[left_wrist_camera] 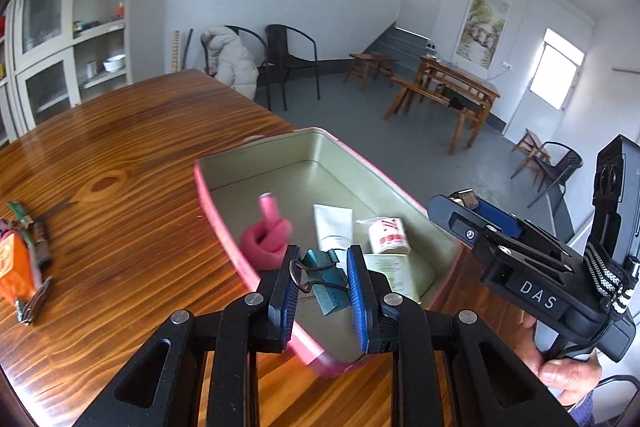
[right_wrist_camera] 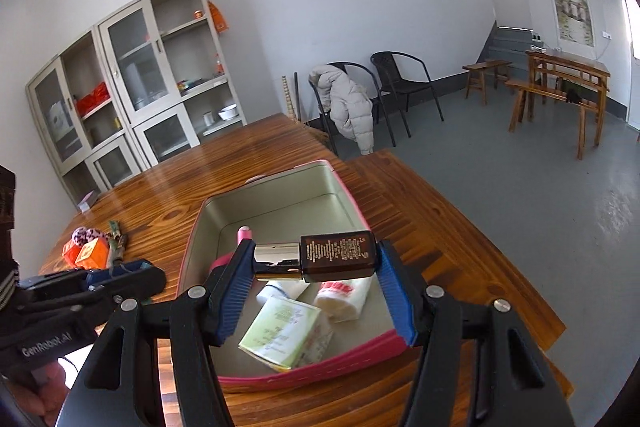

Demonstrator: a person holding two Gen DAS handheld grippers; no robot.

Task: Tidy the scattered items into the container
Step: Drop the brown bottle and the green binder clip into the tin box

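Both grippers hang over the pink-rimmed rectangular metal tin (left_wrist_camera: 400, 195) on the glossy wooden tabletop (left_wrist_camera: 140, 155), each carrying something, so the step in hand looks like the drop-off. The left gripper (left_wrist_camera: 322, 287) has its jaws closed on a teal metal binder clip (left_wrist_camera: 326, 281) with a wire handle, held just above the tin's near wall. The right gripper (right_wrist_camera: 316, 275) has its jaws set wide but clamped end to end on a dark brown cosmetic bottle with a shiny gold cap (right_wrist_camera: 320, 257), lying crosswise over the tin's middle. Already inside lie a knotted pink foam tube (left_wrist_camera: 266, 237), a white squeeze tube (left_wrist_camera: 333, 227), a white roll with red print (left_wrist_camera: 388, 235) and a pale green carton (right_wrist_camera: 286, 333). Next, each pair of jaws needs to part so its load falls inside the rim (the clip sits closest to the edge). An orange block (right_wrist_camera: 91, 253) and small trinkets (right_wrist_camera: 114, 239) remain out on the tabletop.
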